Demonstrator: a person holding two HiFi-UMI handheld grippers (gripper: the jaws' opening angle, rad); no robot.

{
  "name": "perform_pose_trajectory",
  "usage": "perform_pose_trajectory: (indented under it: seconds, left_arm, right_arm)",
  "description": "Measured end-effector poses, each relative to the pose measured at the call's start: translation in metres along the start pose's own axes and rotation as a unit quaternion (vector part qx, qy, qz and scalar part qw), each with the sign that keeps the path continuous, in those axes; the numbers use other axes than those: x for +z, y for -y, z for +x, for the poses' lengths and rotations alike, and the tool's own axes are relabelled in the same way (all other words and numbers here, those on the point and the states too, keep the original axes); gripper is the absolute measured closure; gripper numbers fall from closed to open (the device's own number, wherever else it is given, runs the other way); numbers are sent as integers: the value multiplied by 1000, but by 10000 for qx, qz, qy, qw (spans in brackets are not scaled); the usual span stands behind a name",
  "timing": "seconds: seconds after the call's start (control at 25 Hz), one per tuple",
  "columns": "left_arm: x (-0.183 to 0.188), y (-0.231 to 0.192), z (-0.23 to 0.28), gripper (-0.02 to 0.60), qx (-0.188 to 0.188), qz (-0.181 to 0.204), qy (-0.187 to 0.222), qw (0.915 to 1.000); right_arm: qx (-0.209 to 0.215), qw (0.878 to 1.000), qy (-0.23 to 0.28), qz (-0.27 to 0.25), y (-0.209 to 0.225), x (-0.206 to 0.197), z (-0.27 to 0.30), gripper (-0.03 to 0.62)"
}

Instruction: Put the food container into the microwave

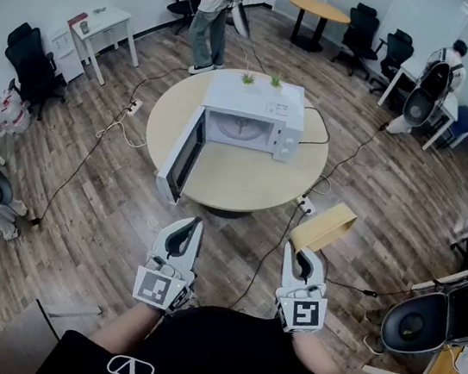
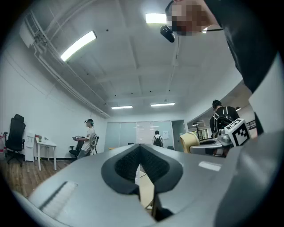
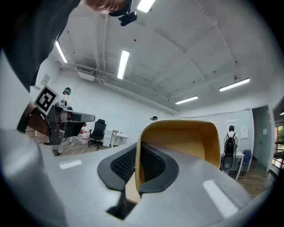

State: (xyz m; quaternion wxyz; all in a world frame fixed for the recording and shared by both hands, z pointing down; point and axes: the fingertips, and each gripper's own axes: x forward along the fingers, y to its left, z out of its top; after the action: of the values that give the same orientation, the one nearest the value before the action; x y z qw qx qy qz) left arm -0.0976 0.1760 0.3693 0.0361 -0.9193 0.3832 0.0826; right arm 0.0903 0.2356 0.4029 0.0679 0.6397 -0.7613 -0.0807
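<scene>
The right tongs pinch the tan food container by its wall, in the air well short of the table. The left tongs are closed and empty. This looks like the carrying step; next, reach forward into the open microwave.

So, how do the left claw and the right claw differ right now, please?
The right claw is clamped on the wall of the tan food container; the left claw is shut on nothing. The container juts ahead of the right claw; the left claw's tips are bare. Both hover short of the table with the open microwave.
</scene>
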Motion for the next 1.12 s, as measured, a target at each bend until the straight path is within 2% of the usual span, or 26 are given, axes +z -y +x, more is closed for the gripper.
perform_pose_trajectory:
  seconds: [0.36,0.64,1.12]
  left_arm:
    - [0,4,-3,581,-101,-5,-24,9999]
    - [2,13,-8,581,-117,3,-18,9999]
    - [-2,44,-3,581,62,90,-135,9998]
  right_arm:
    - [11,10000,-5,-53,-3,2,-3,583]
    - [-48,9995,295,135,2,12,-14,582]
    - [154,9993,287,171,21,-1,-29,582]
